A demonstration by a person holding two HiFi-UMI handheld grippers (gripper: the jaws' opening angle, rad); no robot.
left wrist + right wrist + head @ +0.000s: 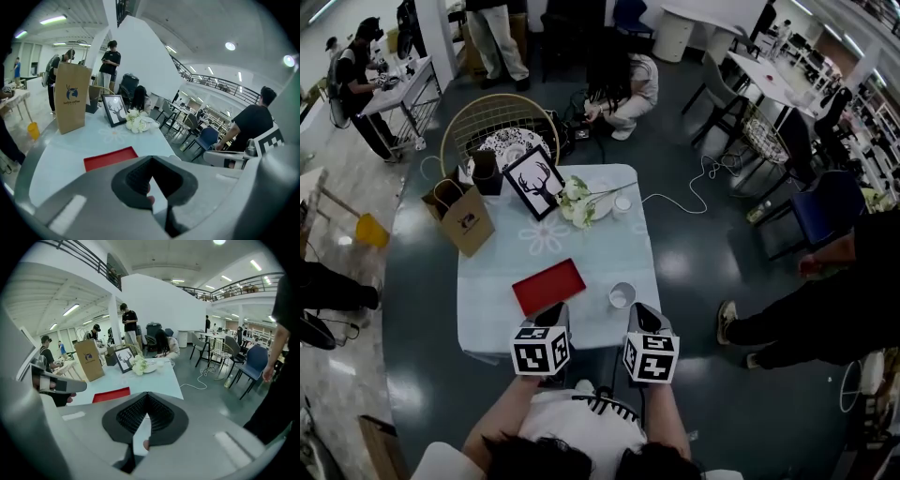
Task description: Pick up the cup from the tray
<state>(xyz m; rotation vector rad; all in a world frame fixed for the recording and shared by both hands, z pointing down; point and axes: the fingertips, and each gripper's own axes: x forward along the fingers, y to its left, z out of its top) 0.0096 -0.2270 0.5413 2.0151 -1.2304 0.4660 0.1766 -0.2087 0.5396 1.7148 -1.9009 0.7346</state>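
A white cup [622,295] stands upright on the pale table [581,244], just right of the flat red tray [548,286], not on it. The tray itself carries nothing. My left gripper [554,310] hovers at the table's near edge, its tip just short of the tray's near side. My right gripper [639,310] is beside it, a little nearer than the cup and slightly to its right. Both are shut and hold nothing. The red tray [110,158] shows past the left gripper [151,159], and the tray [111,394] appears again beyond the right gripper [146,394].
At the far half of the table stand a brown paper bag [467,220], a framed deer picture [534,183], white flowers [575,202] and a small white pot [622,203]. A wire chair [497,117] is behind. A person's legs [787,319] stretch out at the right.
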